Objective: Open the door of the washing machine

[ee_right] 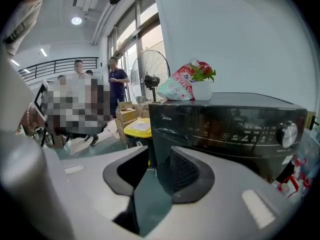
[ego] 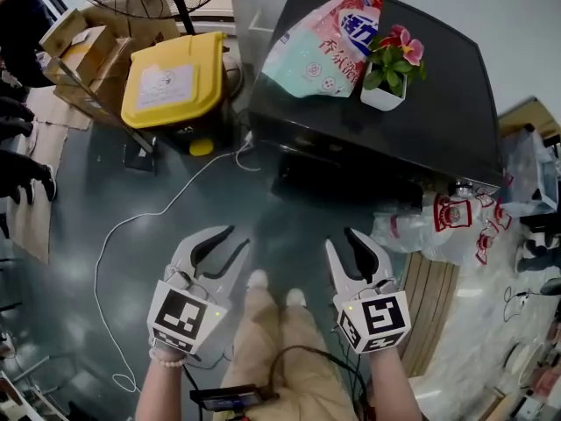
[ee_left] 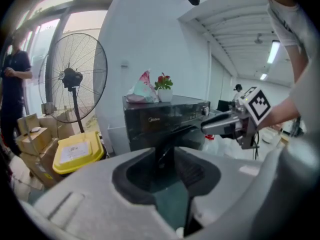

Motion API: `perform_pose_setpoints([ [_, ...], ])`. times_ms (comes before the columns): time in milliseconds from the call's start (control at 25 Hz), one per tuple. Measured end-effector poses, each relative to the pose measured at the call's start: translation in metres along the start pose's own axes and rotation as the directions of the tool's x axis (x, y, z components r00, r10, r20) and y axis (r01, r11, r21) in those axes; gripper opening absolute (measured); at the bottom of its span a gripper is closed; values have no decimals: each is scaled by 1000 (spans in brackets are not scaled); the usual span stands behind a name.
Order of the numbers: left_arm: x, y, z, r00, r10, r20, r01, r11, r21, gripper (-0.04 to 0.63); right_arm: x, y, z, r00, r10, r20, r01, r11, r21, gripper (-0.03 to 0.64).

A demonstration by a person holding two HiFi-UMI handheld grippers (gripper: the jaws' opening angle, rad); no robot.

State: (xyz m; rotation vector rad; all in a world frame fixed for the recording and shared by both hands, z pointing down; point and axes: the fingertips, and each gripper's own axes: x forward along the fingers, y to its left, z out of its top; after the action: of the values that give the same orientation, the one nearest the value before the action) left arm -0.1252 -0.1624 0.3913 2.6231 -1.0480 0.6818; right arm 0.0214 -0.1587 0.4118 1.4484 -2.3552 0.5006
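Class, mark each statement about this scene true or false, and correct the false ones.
1. A potted plant stands on the washing machine. True.
2. The bin has a red lid. False: its lid is yellow.
3. The left gripper is open and empty. True.
4. The right gripper grips the washing machine. False: it is open, empty and apart from it.

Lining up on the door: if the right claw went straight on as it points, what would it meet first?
Likely the front of the washer, near its left edge; nothing shows between it and the right claw, though depth is unclear.
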Motion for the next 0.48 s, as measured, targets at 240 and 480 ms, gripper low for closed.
perform_pose_setpoints([
  [240, 27, 18, -20, 999, -35, -7, 36, 998, 54, 118, 19, -5, -19, 1000, -20, -9, 20, 1000, -5, 118],
  [480, 55, 24, -42, 997, -74, -31, 77, 994, 83, 123, 32, -11, -38, 999, -41, -27, 41, 999, 4, 118],
])
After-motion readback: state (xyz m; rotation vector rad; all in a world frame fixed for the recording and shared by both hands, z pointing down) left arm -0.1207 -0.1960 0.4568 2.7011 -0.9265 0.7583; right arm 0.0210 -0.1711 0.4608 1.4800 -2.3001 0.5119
